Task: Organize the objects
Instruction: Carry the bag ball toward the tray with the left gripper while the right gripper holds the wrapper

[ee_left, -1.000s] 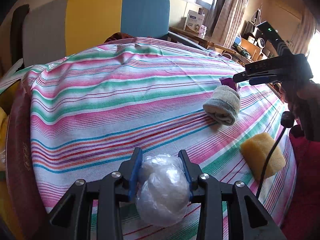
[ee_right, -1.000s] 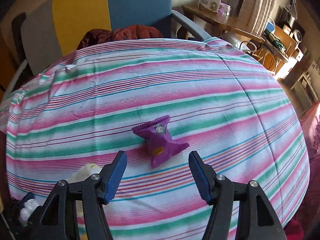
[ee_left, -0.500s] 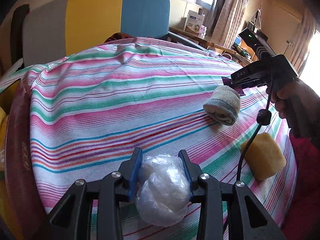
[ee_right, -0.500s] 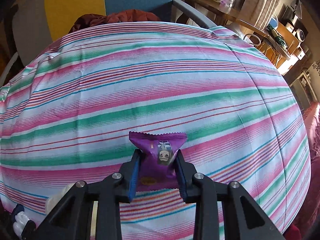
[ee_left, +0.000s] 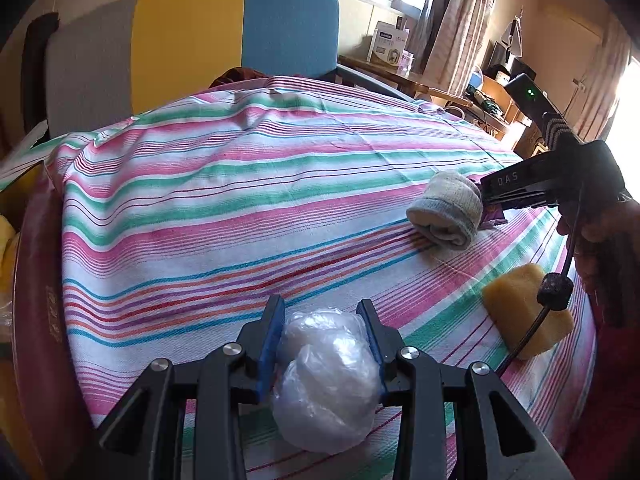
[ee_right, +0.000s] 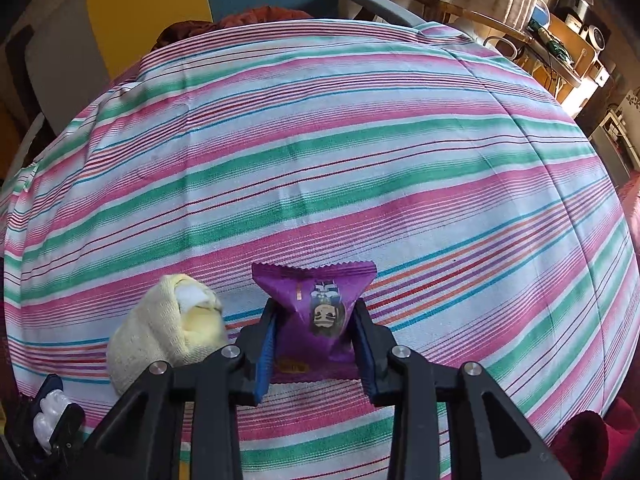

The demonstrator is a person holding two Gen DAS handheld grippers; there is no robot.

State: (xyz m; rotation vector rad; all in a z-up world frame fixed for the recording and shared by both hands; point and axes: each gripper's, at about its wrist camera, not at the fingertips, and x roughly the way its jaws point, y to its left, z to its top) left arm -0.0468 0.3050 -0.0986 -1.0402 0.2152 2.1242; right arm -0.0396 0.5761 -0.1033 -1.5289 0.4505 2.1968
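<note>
My left gripper is shut on a crumpled clear plastic bag just above the striped tablecloth. My right gripper is shut on a purple snack packet, whose crimped top edge sticks out past the fingertips. A rolled cream sock lies just left of that gripper. In the left wrist view the same rolled sock lies at the right, with the right gripper's body behind it and a sliver of the purple packet showing. A yellow sponge rests near the cloth's right edge.
A chair with grey, yellow and blue panels stands behind the table. A wooden shelf with boxes and clutter runs along the back right. A dark red rim borders the cloth on the left. A hand holds the right gripper.
The right gripper came down over the purple packet and shut on it, then sank lower, beside the sock. The left gripper kept still with the plastic bag.
</note>
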